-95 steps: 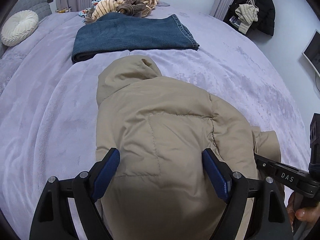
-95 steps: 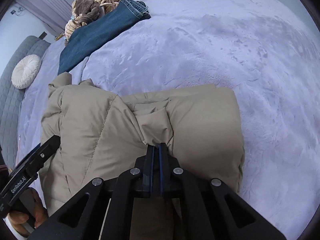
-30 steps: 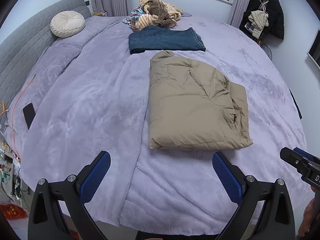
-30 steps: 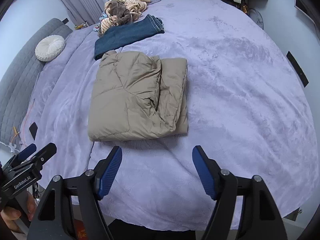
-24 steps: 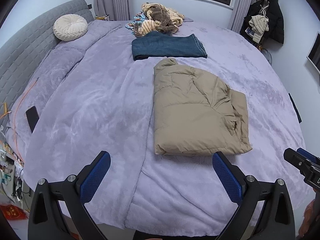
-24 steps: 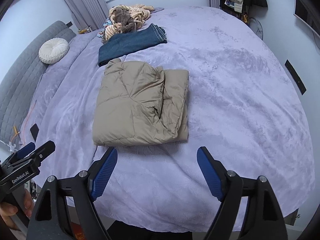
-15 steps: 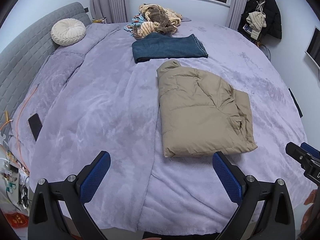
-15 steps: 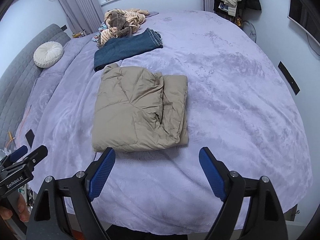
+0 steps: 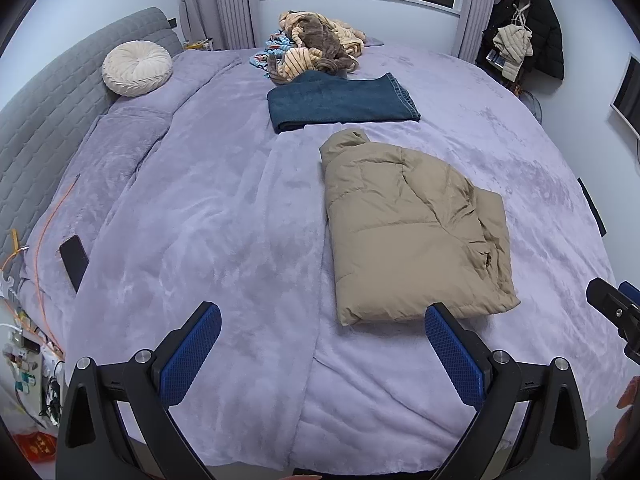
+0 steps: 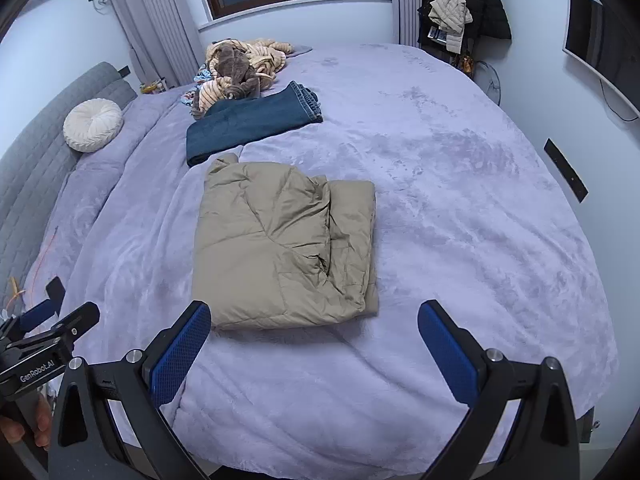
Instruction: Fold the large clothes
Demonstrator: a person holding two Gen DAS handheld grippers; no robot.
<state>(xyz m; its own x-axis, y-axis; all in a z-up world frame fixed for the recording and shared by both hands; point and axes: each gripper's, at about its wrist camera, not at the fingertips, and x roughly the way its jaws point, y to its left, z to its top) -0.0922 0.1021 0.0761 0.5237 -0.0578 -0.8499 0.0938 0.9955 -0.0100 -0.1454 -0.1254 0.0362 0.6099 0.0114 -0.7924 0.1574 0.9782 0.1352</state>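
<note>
A tan puffer jacket (image 9: 412, 224) (image 10: 284, 248) lies folded into a rectangle on the lilac bed (image 9: 208, 208) (image 10: 460, 208), hood end toward the far side. My left gripper (image 9: 322, 316) hangs open above the bed's near edge, short of the jacket's near hem, nothing between its blue pads. My right gripper (image 10: 314, 312) is also back from the jacket, its jaws opening wide and empty. Each gripper shows at the edge of the other's view: the right gripper (image 9: 614, 312) and the left gripper (image 10: 44, 340).
Folded blue jeans (image 9: 340, 102) (image 10: 252, 122) lie beyond the jacket, with a heap of unfolded clothes (image 9: 316, 46) (image 10: 236, 68) behind them. A round white cushion (image 9: 136, 68) rests by the grey headboard. A dark phone (image 9: 74, 262) lies at the bed's left edge. Coats (image 10: 460, 0) hang by the wall.
Both grippers have let go of the jacket and drawn back and up from it, so it looks smaller. The right gripper's jaws have spread wider.
</note>
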